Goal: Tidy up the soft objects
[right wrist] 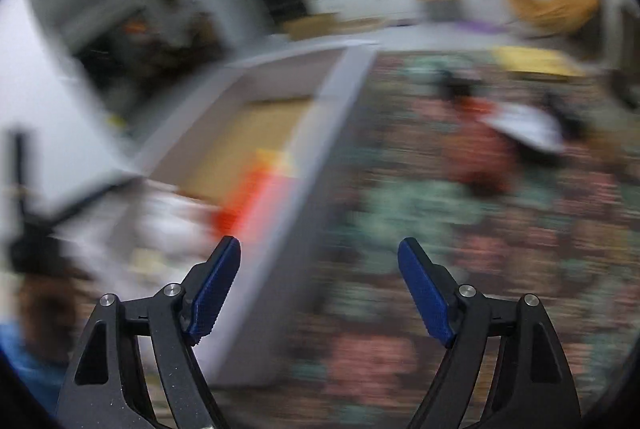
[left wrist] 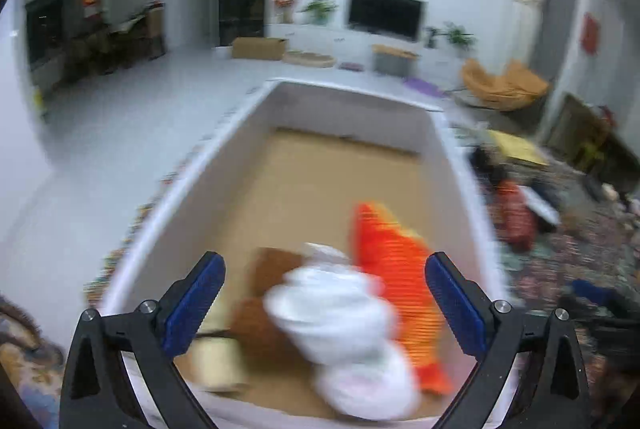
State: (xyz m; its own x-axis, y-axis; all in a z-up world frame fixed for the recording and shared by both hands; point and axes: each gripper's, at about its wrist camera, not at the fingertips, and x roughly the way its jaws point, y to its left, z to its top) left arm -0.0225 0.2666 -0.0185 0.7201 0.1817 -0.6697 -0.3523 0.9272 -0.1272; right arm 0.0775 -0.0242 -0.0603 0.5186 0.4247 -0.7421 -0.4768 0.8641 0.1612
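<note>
Your left gripper (left wrist: 325,303) sits nearest the lens, fingers (left wrist: 192,303) spread wide with nothing pinched. The white plush (left wrist: 340,313) lies in the gap between them, but the pads are clear of it on both sides, so it looks let go and resting in the box.

Left to right inside the white box (left wrist: 160,213): a tan block-shaped item (left wrist: 216,365) by the near-left corner, too blurred to identify; a brown plush (left wrist: 260,325) touching the white one; the white plush itself; then the orange fish plush (left wrist: 400,277) leaning along the right wall. All are bunched at the near end on the cardboard floor (left wrist: 320,181), and the far half is bare. My read: the box is the collection bin, and you're dropping items where the reach is shortest.

Right of the box, loose stuff is on the patterned rug (left wrist: 580,249): a red item (left wrist: 516,217) and a yellow flat thing (left wrist: 516,145), likely next.

Your right gripper (right wrist: 319,287) has its fingers (right wrist: 218,293) open too, nothing between them. It hangs over the box's right wall (right wrist: 292,229), pointed toward the rug (right wrist: 400,249). The view is heavily smeared, so I can't tell which rug item it's lined up on. The red item (right wrist: 480,149) looks like the closest candidate.
</note>
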